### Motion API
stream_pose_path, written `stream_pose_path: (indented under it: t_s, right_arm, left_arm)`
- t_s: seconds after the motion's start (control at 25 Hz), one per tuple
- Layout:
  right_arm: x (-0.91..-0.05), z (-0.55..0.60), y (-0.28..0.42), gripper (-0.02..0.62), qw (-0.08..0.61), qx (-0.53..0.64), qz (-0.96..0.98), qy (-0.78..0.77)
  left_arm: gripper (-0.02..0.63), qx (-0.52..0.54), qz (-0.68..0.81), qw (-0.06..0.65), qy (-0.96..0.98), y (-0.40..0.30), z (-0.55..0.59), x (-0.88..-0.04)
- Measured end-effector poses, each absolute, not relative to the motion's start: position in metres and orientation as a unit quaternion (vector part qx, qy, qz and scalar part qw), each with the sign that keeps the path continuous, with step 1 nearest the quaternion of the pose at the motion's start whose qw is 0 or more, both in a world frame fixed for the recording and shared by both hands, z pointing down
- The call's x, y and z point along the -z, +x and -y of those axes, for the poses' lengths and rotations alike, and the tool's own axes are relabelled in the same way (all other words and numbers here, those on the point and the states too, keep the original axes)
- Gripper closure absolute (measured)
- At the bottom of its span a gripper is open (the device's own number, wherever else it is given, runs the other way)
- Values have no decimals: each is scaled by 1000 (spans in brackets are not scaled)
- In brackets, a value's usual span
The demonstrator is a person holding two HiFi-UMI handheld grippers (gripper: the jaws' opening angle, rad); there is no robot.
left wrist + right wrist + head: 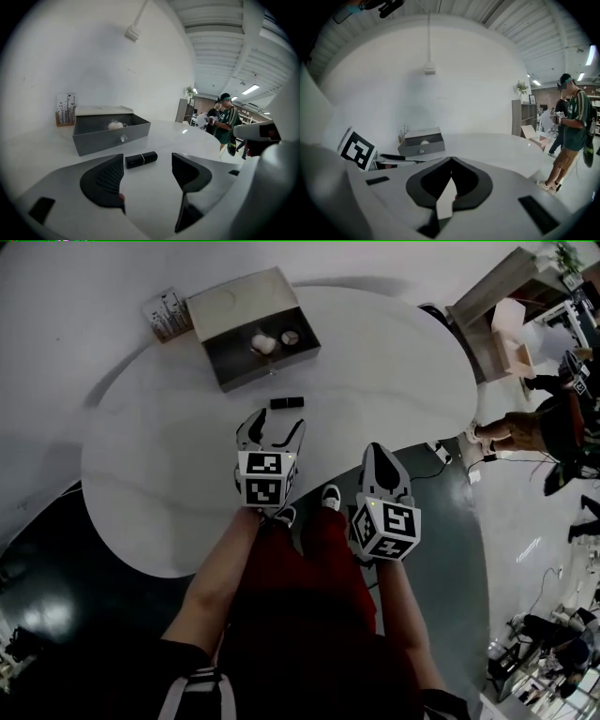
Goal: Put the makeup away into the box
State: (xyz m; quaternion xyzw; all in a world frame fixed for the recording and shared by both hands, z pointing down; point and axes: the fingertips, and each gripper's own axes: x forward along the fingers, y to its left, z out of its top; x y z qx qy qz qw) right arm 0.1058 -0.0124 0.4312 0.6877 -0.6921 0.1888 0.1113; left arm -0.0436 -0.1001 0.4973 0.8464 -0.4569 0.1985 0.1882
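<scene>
Left gripper: jaws wide apart, nothing between the pads. A small black lipstick tube with a thin gold band lies flat on the white oval table, just beyond the jaw tips, untouched. Farther off stands the open grey rectangular box, with a white rounded item inside. Right gripper: jaws closed tip to tip, empty, over the table's near edge.

Lipstick out, box open.
I see a black lipstick tube lying flat on the white table, just in front of the open grey box. The box holds a white puff and a small round item.
</scene>
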Motion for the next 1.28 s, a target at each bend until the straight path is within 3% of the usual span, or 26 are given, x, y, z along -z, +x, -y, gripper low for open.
stream_pose_path:
  t_s: [0.48,1.28]
  right_arm:
    - [-445,73,139,581,129,-199,754,613]
    - [-458,129,165,581,135,-222,791,555]
  left_arm:
    - [261,-230,538,218,781,-36,124,-523]
    - [261,-294,599,222,711,-34,144,-539]
